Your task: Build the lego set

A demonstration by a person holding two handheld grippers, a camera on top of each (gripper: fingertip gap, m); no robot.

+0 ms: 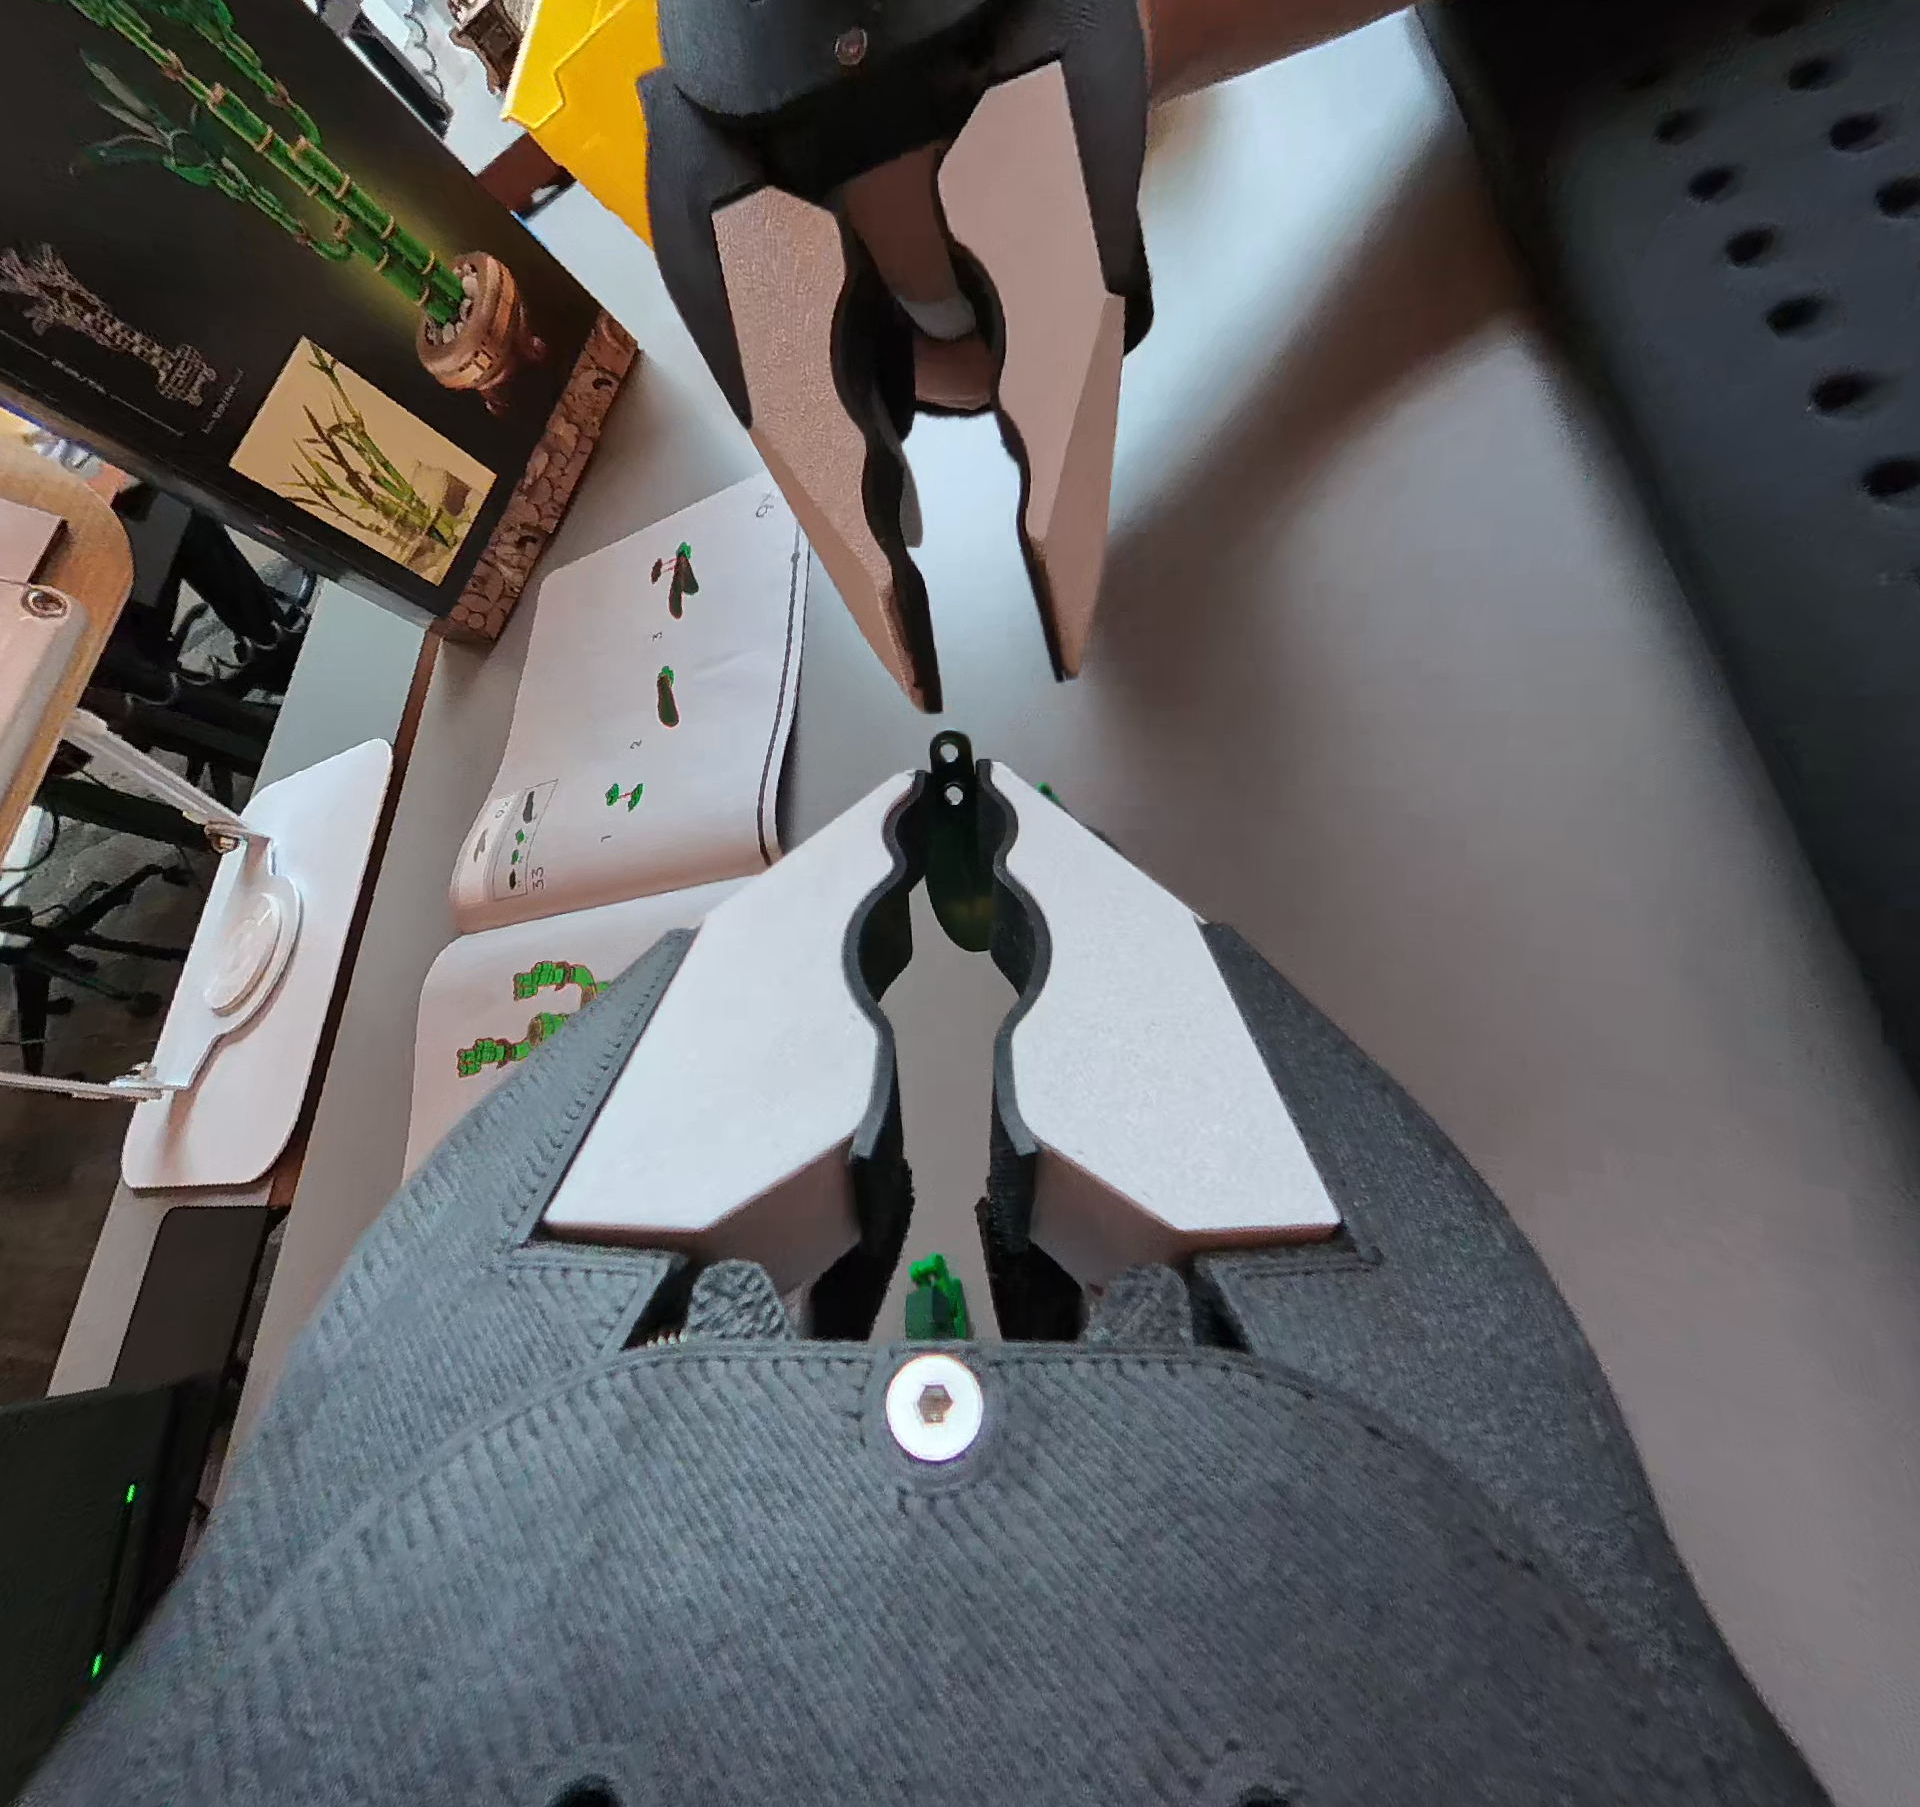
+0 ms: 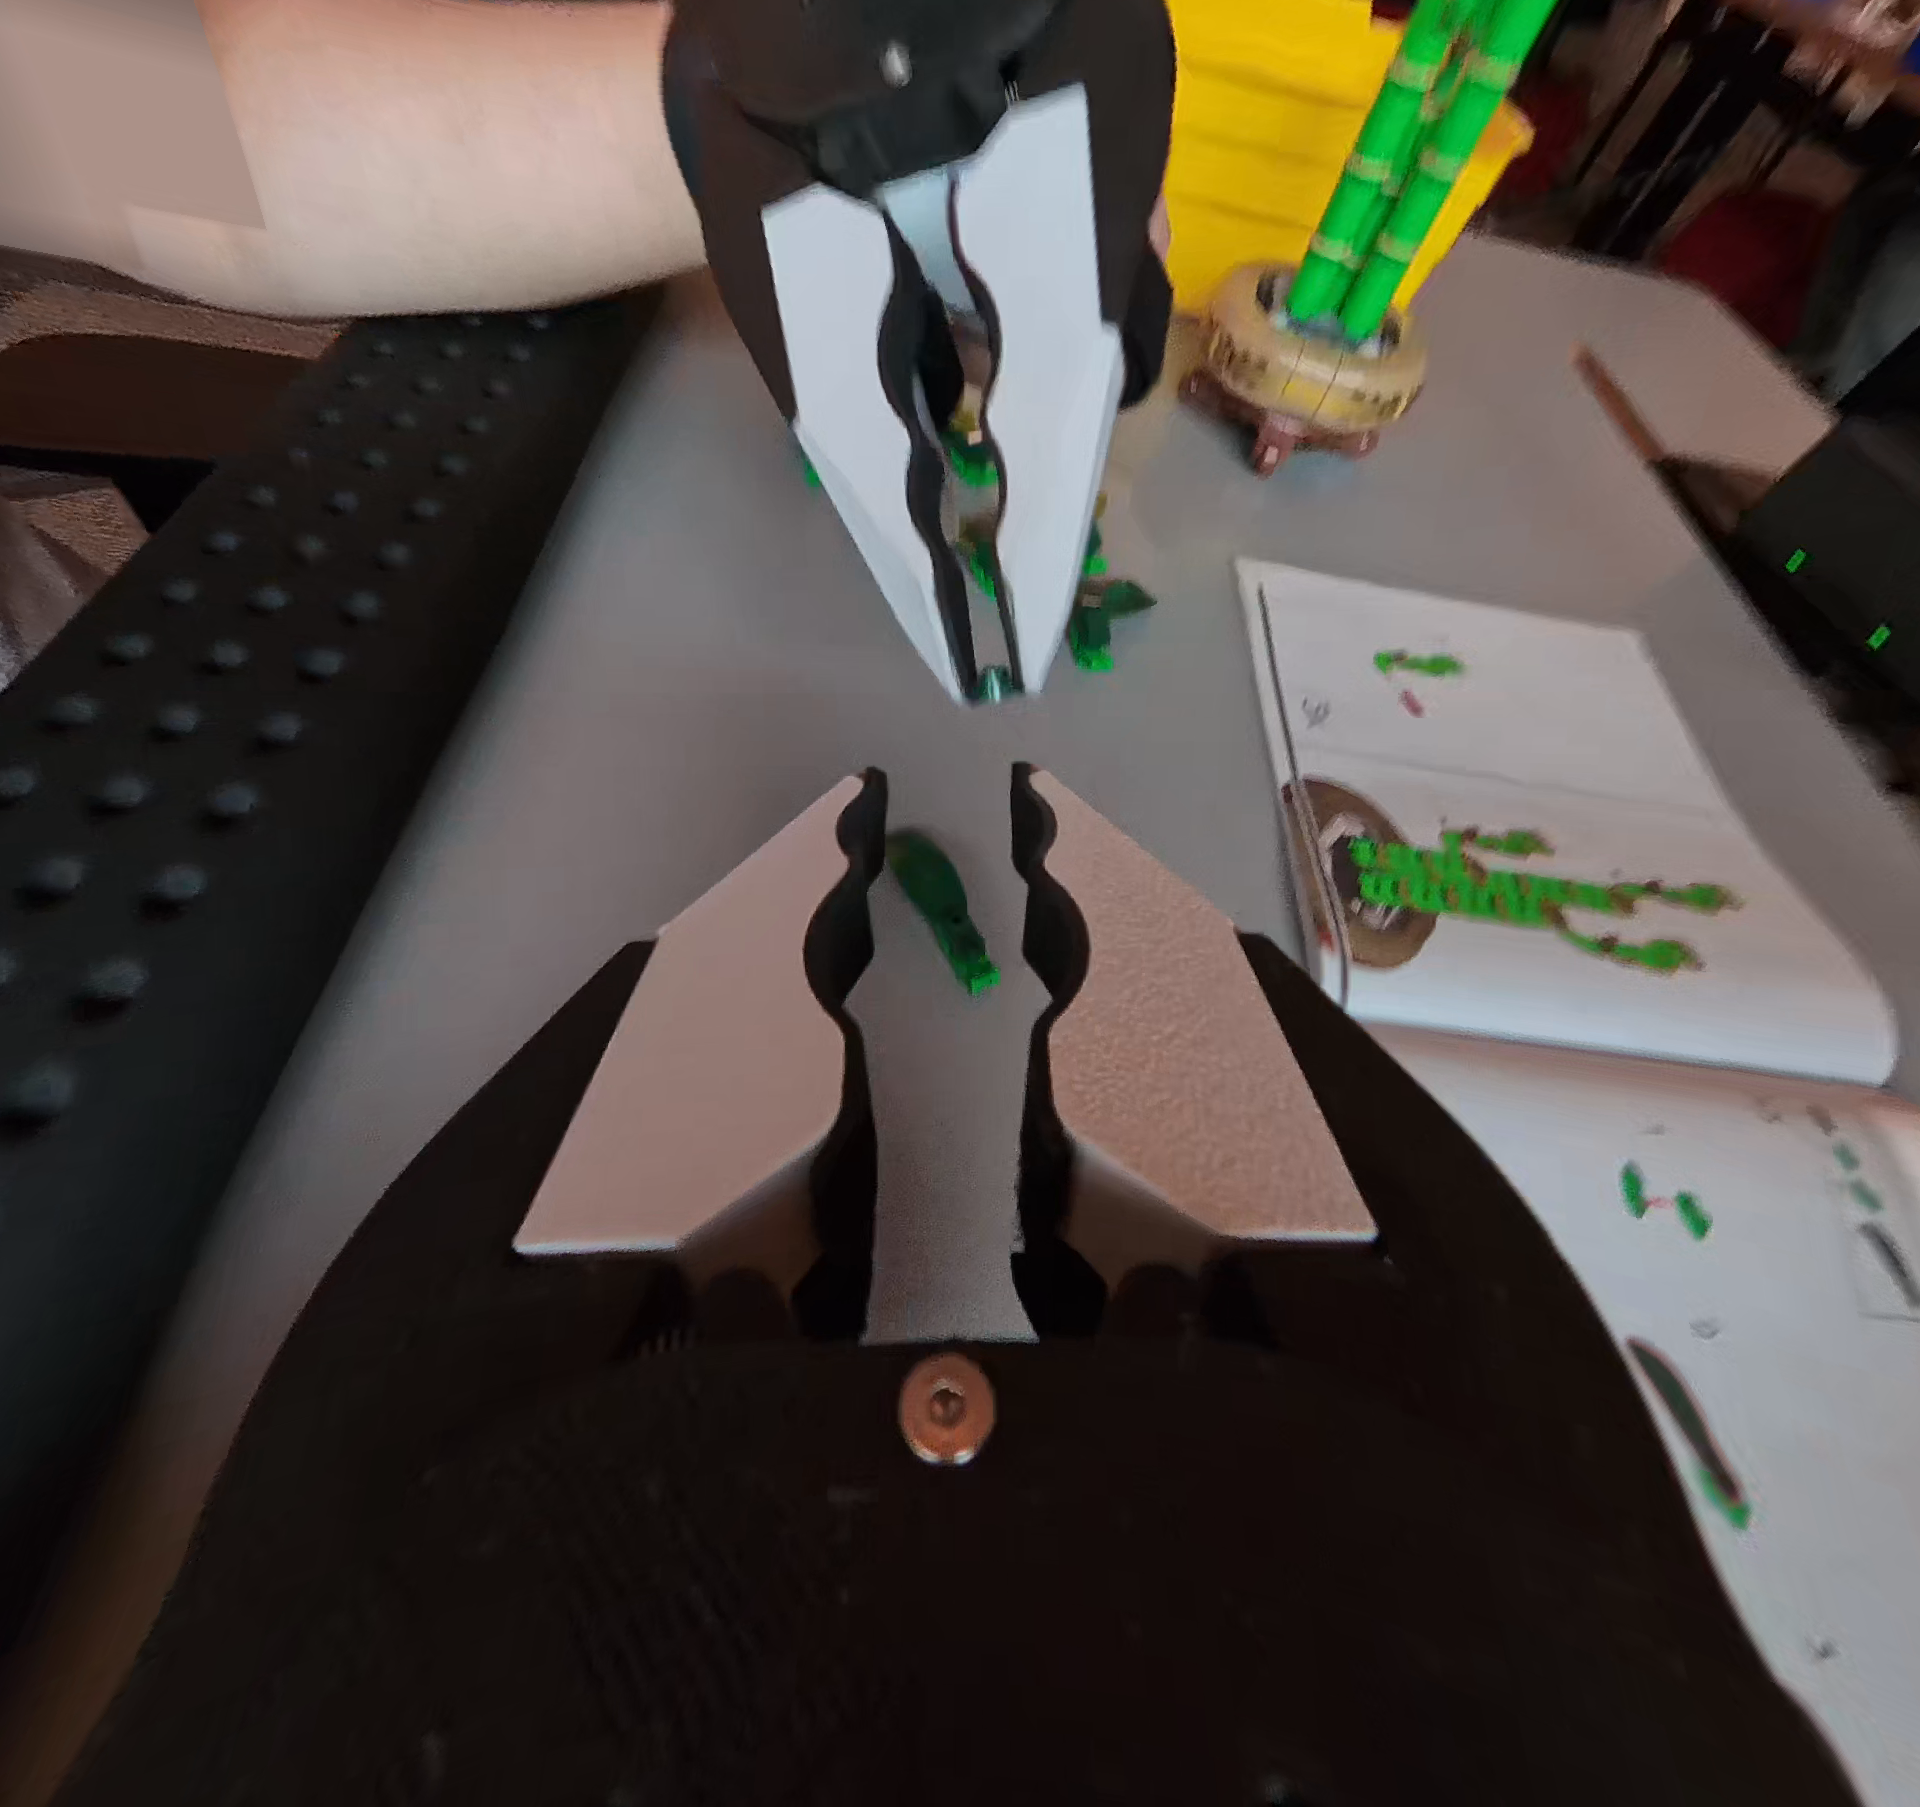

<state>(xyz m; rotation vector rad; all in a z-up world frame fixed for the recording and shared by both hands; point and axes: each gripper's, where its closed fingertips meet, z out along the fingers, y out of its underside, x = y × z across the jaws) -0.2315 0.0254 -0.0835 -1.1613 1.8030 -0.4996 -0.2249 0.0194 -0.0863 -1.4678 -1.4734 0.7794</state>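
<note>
Between the tips of the left gripper (image 1: pixel 948 783) a dark green leaf piece (image 1: pixel 958 864) is clamped, its far end with two small holes poking out, the rest half hidden by the fingers. Opposite, tip to tip, the right gripper (image 2: pixel 948 778) hangs released above the grey surface (image 2: pixel 644 718), where another green leaf piece (image 2: pixel 940 910) lies between its fingers.

The tabletop (image 2: pixel 644 718) is plain grey. A dark green leaf piece (image 2: pixel 940 910) lies on it. The bamboo model (image 2: pixel 1423 126) has bright green stalks banded tan, in a tan pot on a brown base. A yellow bin (image 2: pixel 1247 95) stands behind. The black box (image 1: pixel 260 230) shows green bamboo prints.
</note>
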